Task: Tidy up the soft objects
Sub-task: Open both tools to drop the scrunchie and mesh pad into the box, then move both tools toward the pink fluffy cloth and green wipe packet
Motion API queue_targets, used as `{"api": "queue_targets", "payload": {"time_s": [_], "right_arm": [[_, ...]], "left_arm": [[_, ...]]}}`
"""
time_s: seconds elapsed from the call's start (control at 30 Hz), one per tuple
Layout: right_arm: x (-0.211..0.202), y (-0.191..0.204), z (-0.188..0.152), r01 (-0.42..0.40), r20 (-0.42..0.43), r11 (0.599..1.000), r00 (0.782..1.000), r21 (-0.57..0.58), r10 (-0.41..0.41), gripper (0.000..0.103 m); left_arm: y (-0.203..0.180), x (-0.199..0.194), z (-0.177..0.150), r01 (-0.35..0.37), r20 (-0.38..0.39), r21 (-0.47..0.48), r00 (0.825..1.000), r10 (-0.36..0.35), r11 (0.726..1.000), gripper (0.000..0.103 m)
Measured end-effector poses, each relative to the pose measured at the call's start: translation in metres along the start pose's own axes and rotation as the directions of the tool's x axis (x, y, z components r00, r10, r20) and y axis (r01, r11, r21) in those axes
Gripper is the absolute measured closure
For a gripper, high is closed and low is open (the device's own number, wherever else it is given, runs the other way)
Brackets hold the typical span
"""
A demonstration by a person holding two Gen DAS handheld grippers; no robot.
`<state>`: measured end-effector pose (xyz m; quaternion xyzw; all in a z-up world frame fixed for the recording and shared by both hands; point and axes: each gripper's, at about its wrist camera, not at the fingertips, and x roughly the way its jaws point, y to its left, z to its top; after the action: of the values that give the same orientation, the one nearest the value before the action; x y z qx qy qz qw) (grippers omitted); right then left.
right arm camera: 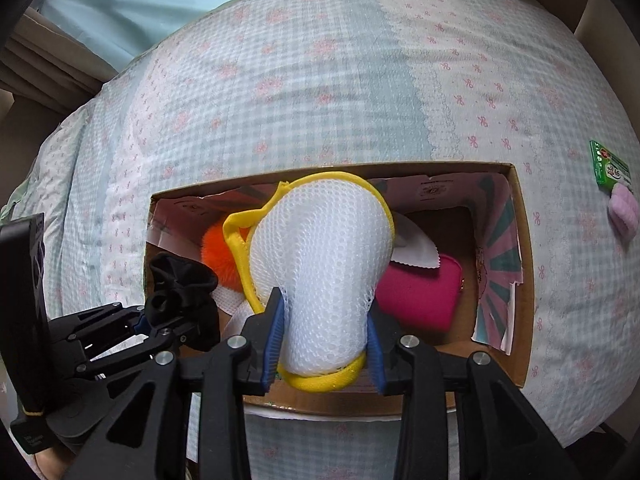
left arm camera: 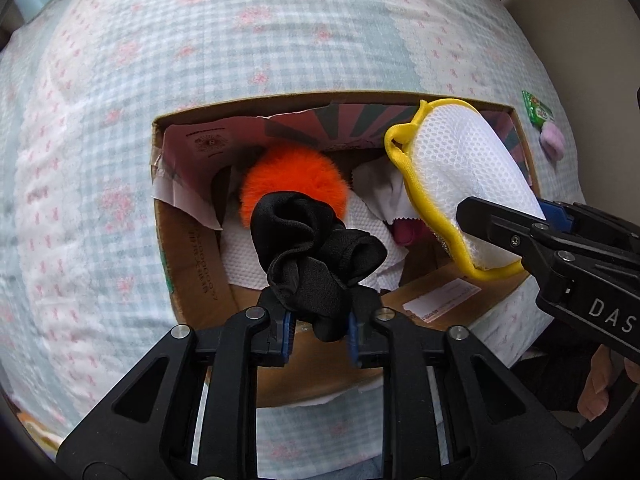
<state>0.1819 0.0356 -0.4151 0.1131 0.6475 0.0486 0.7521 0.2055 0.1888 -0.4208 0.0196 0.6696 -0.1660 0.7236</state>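
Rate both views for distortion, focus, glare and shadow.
Left wrist view: strong fisheye bowing of the box rim and bedspread, dark vignette at the corners; black cloth sharp but almost textureless; soft even light, no glare. Right wrist view: same bowing; mesh pad crisp, its weave readable; box interior shaded, pompom partly hidden.

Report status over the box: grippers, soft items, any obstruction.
Left gripper on black sock; right gripper on white mesh pouch. Both above cardboard box. Orange pom-pom inside. No obstruction.
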Motion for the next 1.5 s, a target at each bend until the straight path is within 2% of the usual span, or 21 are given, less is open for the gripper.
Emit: {"api": "queue_targets", "payload": {"time_s": [0.03,0.07,0.1,0.13,0.17,0.33,0.53,0.73,0.83,1.17,1.33,1.5], "right_arm": [[0.002,-0.002,0.001,-0.004,-0.007,1.0,1.0,0.004,0.004,0.057],[0.004,-0.003,0.003,-0.008,-0.011,1.0,1.0,0.012,0.008,0.044],[0.006,-0.004,0.003,-0.012,-0.015,1.0,1.0,0.017,0.012,0.035],[0.007,-0.007,0.004,-0.007,-0.013,1.0,1.0,0.019,0.007,0.014],[0.009,-0.009,0.003,0.004,-0.006,1.0,1.0,0.02,-0.004,0.0],[0.01,-0.023,-0.004,0.012,-0.013,1.0,1.0,0.022,-0.011,0.0],[-0.003,-0.026,-0.014,-0.006,0.028,1.0,1.0,0.012,0.005,0.0],[-0.032,-0.019,-0.021,-0.004,0.119,1.0,0.993,-0.011,0.005,0.0],[-0.05,-0.016,-0.025,-0.008,0.137,1.0,0.991,-0.019,0.011,0.0],[-0.15,-0.014,-0.047,0.046,0.258,0.997,0.966,-0.069,-0.027,0.0],[-0.206,-0.03,-0.052,0.109,0.322,0.993,0.943,-0.039,-0.091,0.0],[-0.257,-0.058,-0.055,0.157,0.381,0.988,0.912,0.008,-0.148,0.0]], "left_arm": [[-0.003,0.001,0.0,-0.01,0.005,0.013,1.0,0.01,1.0,0.034],[-0.005,0.001,0.0,-0.004,0.008,0.02,1.0,0.004,1.0,0.009],[-0.006,0.001,-0.001,0.007,0.011,0.022,1.0,-0.007,1.0,0.0],[-0.006,0.001,-0.001,0.015,0.005,0.021,1.0,-0.015,1.0,0.0],[-0.007,0.001,-0.002,0.02,0.001,0.021,1.0,-0.02,1.0,0.0],[-0.011,0.001,-0.012,0.012,-0.009,0.023,1.0,-0.012,1.0,0.0],[-0.015,-0.006,-0.022,-0.001,-0.01,0.013,1.0,0.001,1.0,0.0],[-0.02,-0.034,-0.032,-0.017,0.039,0.003,0.999,0.017,1.0,0.0],[-0.022,-0.055,-0.037,-0.021,0.074,-0.011,0.997,0.022,1.0,0.0],[-0.047,-0.146,-0.054,-0.017,0.206,-0.024,0.978,0.021,1.0,0.0],[-0.068,-0.175,-0.042,0.009,0.247,0.02,0.969,-0.014,1.0,0.0],[-0.107,-0.196,-0.023,0.026,0.284,0.088,0.957,-0.05,0.996,0.0]]}}
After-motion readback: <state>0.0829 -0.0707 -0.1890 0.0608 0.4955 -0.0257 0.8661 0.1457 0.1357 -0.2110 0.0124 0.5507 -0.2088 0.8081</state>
